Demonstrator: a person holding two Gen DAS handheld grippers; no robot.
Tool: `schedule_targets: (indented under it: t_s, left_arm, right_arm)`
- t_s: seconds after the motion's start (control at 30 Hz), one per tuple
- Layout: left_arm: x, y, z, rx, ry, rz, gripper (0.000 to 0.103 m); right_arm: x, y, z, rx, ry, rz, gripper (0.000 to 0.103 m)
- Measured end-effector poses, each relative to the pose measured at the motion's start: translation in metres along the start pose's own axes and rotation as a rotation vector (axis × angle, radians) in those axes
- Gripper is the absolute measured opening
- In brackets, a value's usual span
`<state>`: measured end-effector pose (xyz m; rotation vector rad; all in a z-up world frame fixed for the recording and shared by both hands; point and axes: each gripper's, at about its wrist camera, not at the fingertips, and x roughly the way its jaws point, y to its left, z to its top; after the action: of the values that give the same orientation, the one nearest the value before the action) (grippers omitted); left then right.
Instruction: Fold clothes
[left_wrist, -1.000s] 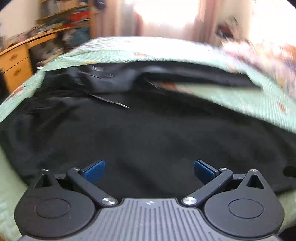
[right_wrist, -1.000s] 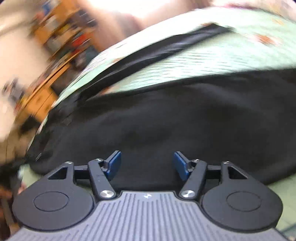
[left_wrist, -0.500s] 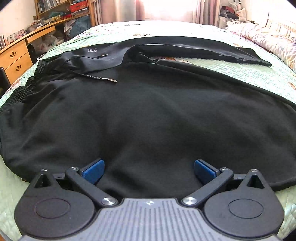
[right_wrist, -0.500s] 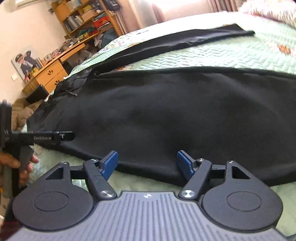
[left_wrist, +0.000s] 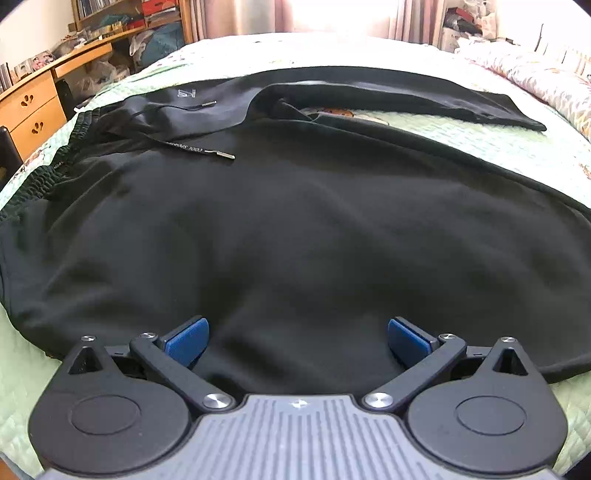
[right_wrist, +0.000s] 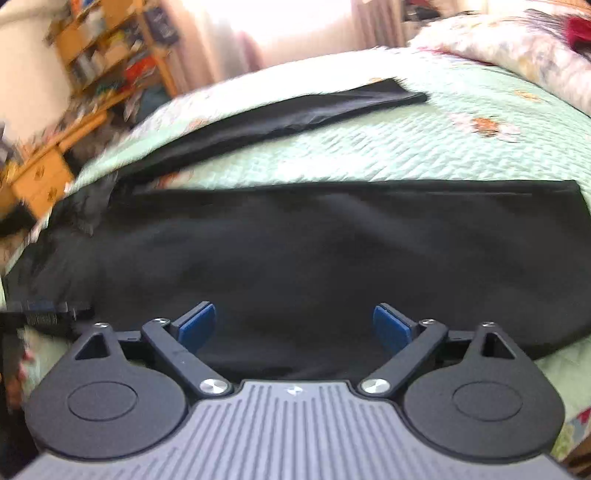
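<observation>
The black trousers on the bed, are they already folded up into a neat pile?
No, the black trousers lie spread flat, legs apart.

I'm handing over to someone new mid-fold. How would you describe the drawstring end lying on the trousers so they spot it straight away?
On the green quilted bed lie black trousers, waistband towards the wooden desk on the left. Just inside the waistband, a black drawstring with white lettering runs across the near leg. It ends in a silver metal tip, nearer the camera than the second tip by the white logo.

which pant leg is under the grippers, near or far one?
The near leg: both open grippers, left and right, hover over it. The far leg lies beyond a strip of green quilt.
</observation>
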<state>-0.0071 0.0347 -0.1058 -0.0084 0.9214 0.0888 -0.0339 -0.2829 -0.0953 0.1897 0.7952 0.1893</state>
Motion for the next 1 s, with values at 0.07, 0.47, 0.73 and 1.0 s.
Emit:
schedule_targets:
  t_s: [0.07,0.47,0.73,1.0]
  left_arm:
    - [0.001,0.0,0.002,0.002,0.013,-0.002,0.103]
    - [-0.002,0.003,-0.001,0.022,0.016,-0.03,0.103]
    - [-0.001,-0.001,0.001,0.021,0.031,-0.008,0.103]
    - [0.0,0.001,0.004,0.018,0.064,-0.022,0.103]
  right_arm:
    - [0.019,-0.004,-0.01,-0.017,0.066,-0.038,0.095]
    - [0.0,-0.028,-0.02,0.013,0.027,-0.037,0.053]
    - [0.005,-0.021,-0.022,0.0,0.035,-0.062,0.077]
    - [-0.008,-0.045,-0.031,0.08,-0.023,-0.029,0.075]
